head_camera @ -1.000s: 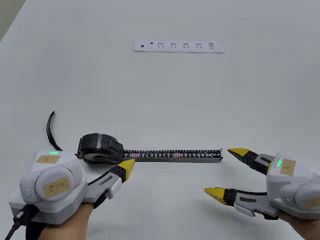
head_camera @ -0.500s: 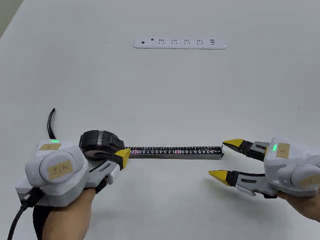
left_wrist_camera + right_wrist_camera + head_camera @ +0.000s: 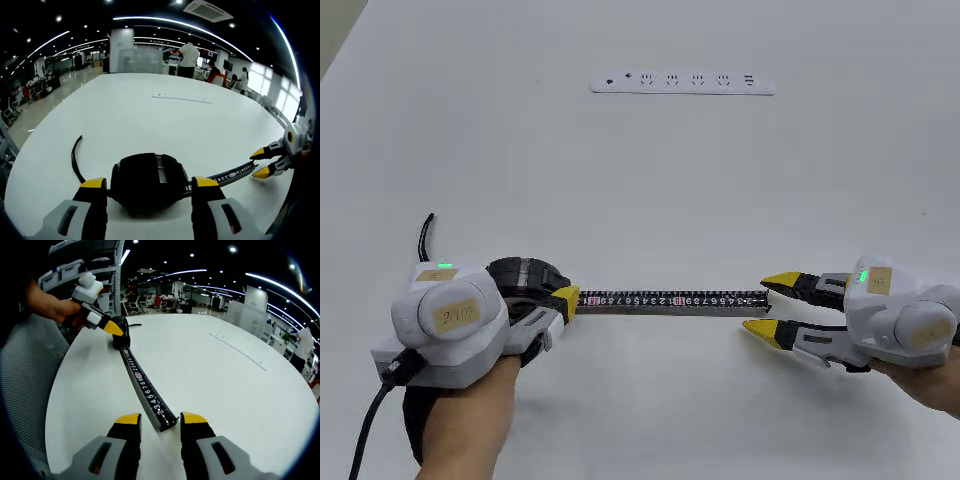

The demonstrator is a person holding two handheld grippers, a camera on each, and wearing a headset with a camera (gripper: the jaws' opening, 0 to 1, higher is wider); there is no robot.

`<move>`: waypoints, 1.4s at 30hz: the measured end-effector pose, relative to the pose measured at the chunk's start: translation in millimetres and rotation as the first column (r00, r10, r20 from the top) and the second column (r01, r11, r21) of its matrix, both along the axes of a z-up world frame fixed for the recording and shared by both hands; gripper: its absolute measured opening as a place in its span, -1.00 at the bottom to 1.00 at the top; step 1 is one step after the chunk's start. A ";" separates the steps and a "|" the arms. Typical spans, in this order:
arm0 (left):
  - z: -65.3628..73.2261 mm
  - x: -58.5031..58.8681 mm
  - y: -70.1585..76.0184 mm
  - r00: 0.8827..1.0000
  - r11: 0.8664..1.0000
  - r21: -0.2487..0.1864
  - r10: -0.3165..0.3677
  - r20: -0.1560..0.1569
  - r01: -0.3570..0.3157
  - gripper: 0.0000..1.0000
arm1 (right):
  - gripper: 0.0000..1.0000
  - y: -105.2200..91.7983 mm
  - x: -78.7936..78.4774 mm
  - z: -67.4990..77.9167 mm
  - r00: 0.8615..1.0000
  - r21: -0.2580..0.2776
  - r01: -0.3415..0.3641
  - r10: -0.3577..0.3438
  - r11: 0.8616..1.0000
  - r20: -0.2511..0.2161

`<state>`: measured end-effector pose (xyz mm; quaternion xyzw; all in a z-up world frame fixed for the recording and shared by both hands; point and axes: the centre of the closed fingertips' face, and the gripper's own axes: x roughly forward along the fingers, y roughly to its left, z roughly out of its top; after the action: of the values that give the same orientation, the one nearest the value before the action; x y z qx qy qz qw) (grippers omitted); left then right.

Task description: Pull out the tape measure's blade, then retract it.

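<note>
The pull-out step looks to be in hand: the blade (image 3: 670, 300) already lies partly drawn, flat on the table (image 3: 640, 180), running rightward from the case (image 3: 525, 280) to its tip (image 3: 169, 423). The case sits at the near left, its black strap (image 3: 423, 238) trailing behind it, and a power strip (image 3: 682, 84) lies well apart at the far side. The left gripper (image 3: 149, 183) comes in from the near left and points right along the blade, one jaw on either side of the case. The jaws look close against its sides, but I cannot tell whether they actually clamp it. The right gripper (image 3: 770, 305) faces it from the opposite end, held low and roughly level with the table, pointing left. Its jaws stand moderately open with the tip between them and a gap on each side, so it grips nothing yet. The next move likely calls for closing those jaws squarely on the tip. The right hand would then draw it away in line with the blade, while the left holds the case still so it does not slide or twist.
</note>
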<state>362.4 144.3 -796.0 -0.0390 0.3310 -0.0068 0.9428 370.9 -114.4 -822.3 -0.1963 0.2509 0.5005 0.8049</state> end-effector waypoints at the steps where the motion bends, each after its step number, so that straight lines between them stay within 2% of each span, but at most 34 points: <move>1: -0.7 0.1 0.1 1.000 1.000 -0.001 0.001 -0.003 -0.001 0.30 | -0.43 -0.5 0.5 -0.5 1.000 0.000 0.000 0.000 1.000 -0.002; 8: -5.1 0.4 0.4 1.000 1.000 -0.007 0.003 -0.015 -0.003 0.25 | -0.55 -1.4 1.3 -3.0 0.999 -0.006 -0.046 0.045 0.999 -0.030; 16: -5.5 0.7 -0.3 1.000 1.000 -0.002 0.003 -0.013 -0.003 0.23 | -0.68 -1.6 1.8 -2.8 0.994 -0.018 -0.095 0.094 0.995 -0.049; 19: -5.5 0.6 -0.5 1.000 1.000 0.000 0.004 -0.015 -0.004 0.23 | -0.69 -2.5 -0.3 -5.3 0.991 -0.040 -0.121 0.119 0.992 -0.054; 26: -5.5 0.6 0.0 1.000 1.000 0.007 0.003 -0.014 -0.003 0.22 | -0.74 -2.8 -2.6 -4.5 0.990 -0.046 -0.133 0.130 0.990 -0.051; 30: -5.5 0.4 -0.2 1.000 1.000 0.007 0.004 -0.019 -0.004 0.21 | -0.75 -2.8 0.1 -4.9 0.990 -0.063 -0.135 0.133 0.989 -0.034; 42: -5.5 0.3 0.4 1.000 1.000 0.014 -0.001 -0.024 0.001 0.16 | -0.77 -2.6 -0.3 -4.5 0.991 -0.061 -0.129 0.126 0.990 -0.054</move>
<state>362.8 144.7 -801.5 -0.0322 0.3423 -0.0045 0.9390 370.6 -117.0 -826.8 -0.2255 0.2738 0.5474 0.7579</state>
